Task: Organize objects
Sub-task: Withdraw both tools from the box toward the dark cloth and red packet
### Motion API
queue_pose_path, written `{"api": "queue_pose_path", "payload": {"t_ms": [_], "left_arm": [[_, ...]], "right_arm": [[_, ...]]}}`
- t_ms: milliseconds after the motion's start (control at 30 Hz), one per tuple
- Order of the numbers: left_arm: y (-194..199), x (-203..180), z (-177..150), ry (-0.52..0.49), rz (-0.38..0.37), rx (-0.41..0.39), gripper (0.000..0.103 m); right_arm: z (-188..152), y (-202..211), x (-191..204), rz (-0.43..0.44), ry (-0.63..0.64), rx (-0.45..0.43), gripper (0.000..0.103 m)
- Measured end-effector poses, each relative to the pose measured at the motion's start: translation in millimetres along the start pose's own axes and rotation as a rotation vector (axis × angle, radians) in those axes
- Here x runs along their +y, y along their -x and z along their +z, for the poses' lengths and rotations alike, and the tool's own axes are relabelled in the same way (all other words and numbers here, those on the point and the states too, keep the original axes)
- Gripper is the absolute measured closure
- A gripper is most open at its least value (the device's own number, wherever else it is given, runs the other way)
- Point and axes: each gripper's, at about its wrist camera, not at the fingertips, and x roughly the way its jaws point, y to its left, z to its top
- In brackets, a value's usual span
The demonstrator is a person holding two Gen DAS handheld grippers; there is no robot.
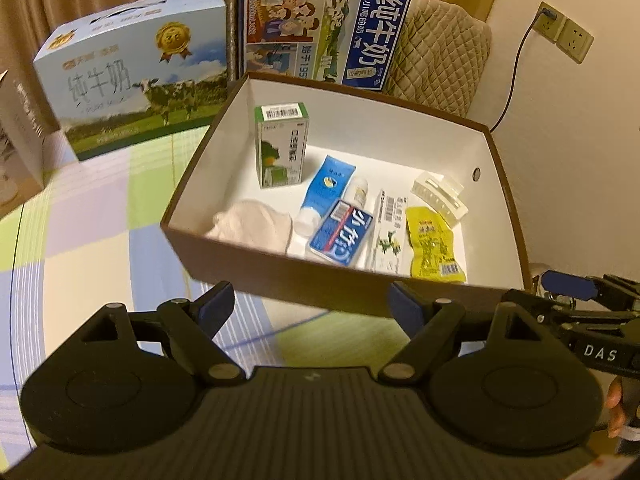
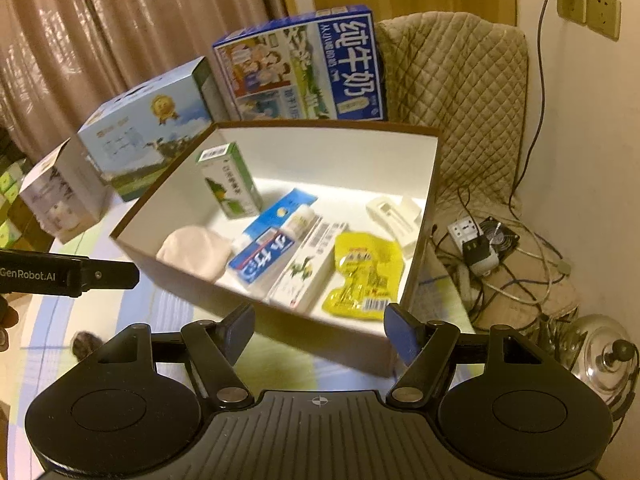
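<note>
A brown box with a white inside (image 1: 320, 280) stands on the checked tablecloth. In it are an upright green-and-white carton (image 1: 282, 148), a blue tube (image 1: 326, 192), a small white bottle (image 1: 360, 192), a blue toothpaste box (image 1: 342, 236), a long white-and-green box (image 1: 390, 232), a yellow snack packet (image 1: 432, 244), a white plastic clip (image 1: 440, 196) and a pale cloth (image 1: 256, 224). My left gripper (image 1: 312, 304) hovers open before the box's near wall, holding nothing. My right gripper (image 2: 320, 326) is open too, near the box's right front corner (image 2: 384, 344), with nothing between its fingers.
Two milk cases (image 1: 136, 76) (image 1: 320, 28) stand behind the box, and a smaller white carton (image 2: 60, 200) stands to the left. A quilted chair (image 2: 460, 92) is at the back right. Cables, a power strip (image 2: 464, 232) and a glass-lidded pot (image 2: 604, 352) lie beyond the table's right edge.
</note>
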Motion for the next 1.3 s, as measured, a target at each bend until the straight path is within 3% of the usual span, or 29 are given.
{"api": "queue_pose_path", "payload": {"t_ms": [700, 1300], "left_arm": [[42.9, -14.6, -77.3, 0.103, 0.028, 0.017, 0.022], [50.7, 44.1, -127.4, 0.123, 0.043, 0.083, 0.022]], "right_arm": [[-48.9, 35.7, 14.8, 0.078, 0.069, 0.048, 0.034], [-95.1, 12.7, 61.6, 0.095, 0.037, 0.174, 0.034]]}}
